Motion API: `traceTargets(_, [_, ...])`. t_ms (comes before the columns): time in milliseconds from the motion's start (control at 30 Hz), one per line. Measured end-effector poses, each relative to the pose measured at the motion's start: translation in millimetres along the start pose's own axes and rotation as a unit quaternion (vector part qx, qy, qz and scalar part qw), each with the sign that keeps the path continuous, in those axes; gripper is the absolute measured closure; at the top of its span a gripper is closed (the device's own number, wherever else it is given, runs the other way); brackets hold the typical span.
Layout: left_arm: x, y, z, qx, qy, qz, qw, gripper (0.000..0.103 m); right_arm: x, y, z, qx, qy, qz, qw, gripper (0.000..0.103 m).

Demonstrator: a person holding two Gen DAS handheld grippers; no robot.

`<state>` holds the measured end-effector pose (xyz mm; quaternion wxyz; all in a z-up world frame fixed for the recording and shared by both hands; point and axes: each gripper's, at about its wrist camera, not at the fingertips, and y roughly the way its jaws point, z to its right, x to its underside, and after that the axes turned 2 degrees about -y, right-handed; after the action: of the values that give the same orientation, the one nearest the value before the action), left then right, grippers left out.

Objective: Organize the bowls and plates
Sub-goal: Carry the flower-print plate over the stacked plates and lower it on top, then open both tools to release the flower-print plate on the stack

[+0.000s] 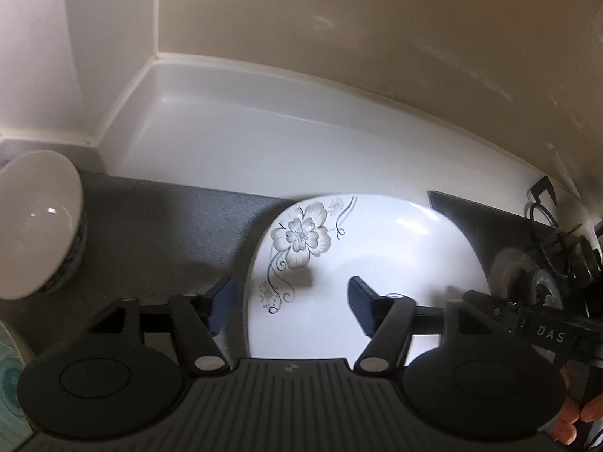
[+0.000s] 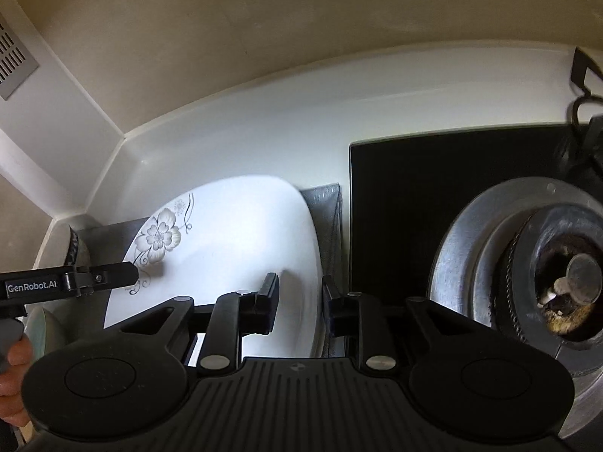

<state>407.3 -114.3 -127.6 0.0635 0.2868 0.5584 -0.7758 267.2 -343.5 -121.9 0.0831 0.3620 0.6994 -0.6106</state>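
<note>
A white plate [image 1: 395, 256] with a grey flower print lies on a grey mat [image 1: 150, 226]. My left gripper [image 1: 292, 301] stands open across the plate's left rim, one finger on the mat side and one over the plate, neither pad touching. In the right wrist view the same plate [image 2: 241, 233] has its right rim between the fingers of my right gripper [image 2: 299, 303]. Its jaws are narrow, but a gap shows beside the rim. A white bowl [image 1: 37, 226] with a dark patterned outside sits at the left of the mat.
A gas burner [image 2: 565, 275] on a black glass hob [image 2: 414, 207] lies close on the right of the plate. A teal patterned dish [image 1: 7, 376] shows at the lower left. White counter and a cream wall [image 1: 339, 37] close the back. A hand [image 2: 15, 358] holds the left tool.
</note>
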Motion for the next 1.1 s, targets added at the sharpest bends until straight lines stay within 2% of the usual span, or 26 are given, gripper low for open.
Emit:
traceTargets(100, [4.7, -8.6, 0.6, -0.001, -0.003, 0.017, 0.9998, 0.012, -1.7, -7.2, -8.5, 0.013, -0.037, 0.026, 0.999, 0.070])
traceTargets(233, [15.6, -23.3, 6.5, -0.007, 0.002, 0.038, 0.9992, 0.000, 0.3, -21.1, -16.7, 0.018, -0.057, 0.043, 0.997, 0.049])
traceTargets(333, [24.3, -36.1, 12.0, -0.010, 0.012, 0.057, 0.9982, 0.000, 10.9, -34.0, -27.5, 0.028, -0.080, 0.051, 0.995, 0.034])
traceTargets(500, [44.0, -61.4, 17.8, -0.023, 0.027, 0.062, 0.9974, 0.000, 43.4, -60.6, -53.8, 0.060, -0.133, 0.072, 0.987, 0.020])
traceTargets(700, [80.3, -86.8, 24.7, -0.066, 0.043, 0.024, 0.9966, 0.000, 80.9, -89.4, -77.0, 0.079, -0.146, 0.085, 0.983, 0.018])
traceTargets(800, [97.4, -100.5, 22.8, -0.073, 0.042, 0.011, 0.9964, 0.000, 92.1, -103.0, -85.4, 0.077, -0.143, 0.088, 0.983, 0.017])
traceTargets(1100, [138.3, -140.2, 13.4, -0.083, 0.049, 0.020, 0.9952, 0.000, 120.5, -135.1, -110.2, 0.075, -0.124, 0.092, 0.985, 0.015])
